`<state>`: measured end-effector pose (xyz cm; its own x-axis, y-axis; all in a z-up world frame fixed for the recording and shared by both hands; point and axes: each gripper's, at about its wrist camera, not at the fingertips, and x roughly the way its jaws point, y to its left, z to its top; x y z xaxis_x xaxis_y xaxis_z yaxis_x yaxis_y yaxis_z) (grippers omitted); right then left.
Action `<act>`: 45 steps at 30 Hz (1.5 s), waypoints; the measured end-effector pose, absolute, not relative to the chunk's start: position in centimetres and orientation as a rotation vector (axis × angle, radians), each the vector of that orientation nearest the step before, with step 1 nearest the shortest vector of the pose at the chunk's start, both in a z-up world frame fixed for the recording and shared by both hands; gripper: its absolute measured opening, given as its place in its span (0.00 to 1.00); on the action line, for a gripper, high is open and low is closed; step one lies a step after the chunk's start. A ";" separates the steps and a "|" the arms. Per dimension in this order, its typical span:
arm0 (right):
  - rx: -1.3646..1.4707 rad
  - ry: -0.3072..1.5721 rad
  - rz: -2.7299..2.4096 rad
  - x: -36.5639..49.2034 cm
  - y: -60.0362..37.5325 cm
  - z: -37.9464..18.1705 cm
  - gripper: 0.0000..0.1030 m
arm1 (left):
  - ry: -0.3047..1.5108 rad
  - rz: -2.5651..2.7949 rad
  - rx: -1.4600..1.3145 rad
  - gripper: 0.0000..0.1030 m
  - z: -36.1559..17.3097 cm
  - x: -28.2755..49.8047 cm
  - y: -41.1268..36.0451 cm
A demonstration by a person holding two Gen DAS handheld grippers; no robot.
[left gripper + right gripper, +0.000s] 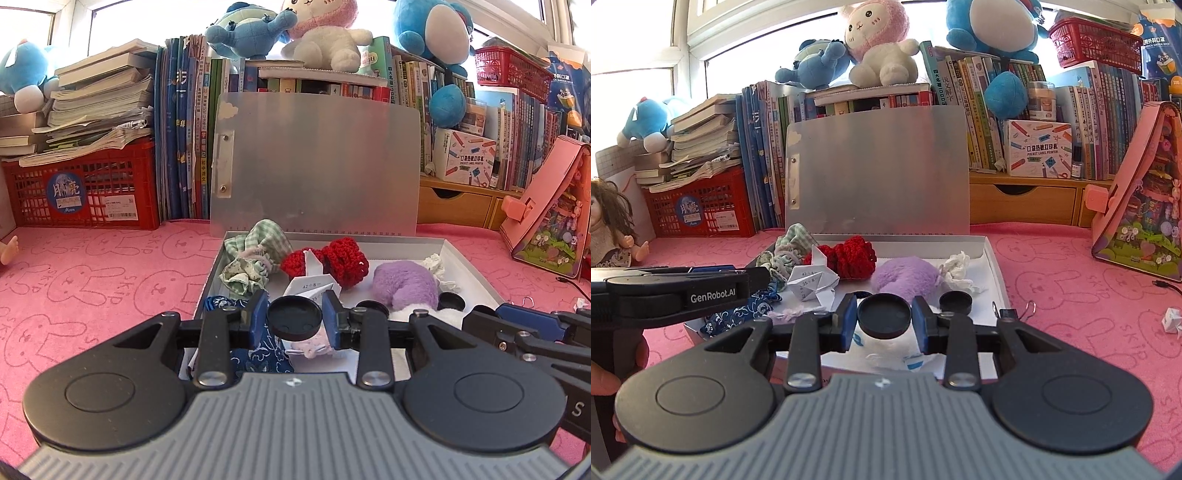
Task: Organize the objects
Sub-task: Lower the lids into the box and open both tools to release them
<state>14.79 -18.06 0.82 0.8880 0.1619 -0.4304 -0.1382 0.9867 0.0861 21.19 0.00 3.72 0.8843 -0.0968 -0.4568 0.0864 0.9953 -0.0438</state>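
Left gripper (294, 320) pinches a black round lid (294, 319) between its blue pads, held over the near end of the white box (476, 273). Right gripper (884, 320) likewise clamps a black lid (884, 320), above the same box; a third, apparently smaller, lid (956, 301) lies inside, just beyond its right finger. Pink surface (1071, 295) beneath.

left wrist: low, near, facing box (476, 275) | right wrist: likewise, shares box (991, 258)
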 end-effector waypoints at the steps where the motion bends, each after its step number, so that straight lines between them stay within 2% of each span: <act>1: 0.049 0.452 0.158 14.9 -17.9 0.8 0.36 | 0.478 -0.096 -0.018 0.36 3.7 21.5 0.0; 18: 0.039 0.471 0.253 16.5 -15.3 -1.0 0.37 | 0.545 -0.059 -0.056 0.36 1.7 24.4 1.8; 36: -0.028 0.476 0.178 17.8 -16.2 -1.9 0.38 | 0.548 -0.084 -0.012 0.36 0.9 24.9 0.2; 45: 0.043 0.493 0.211 18.8 -17.1 -1.7 0.38 | 0.550 -0.077 0.020 0.37 0.6 25.4 -0.3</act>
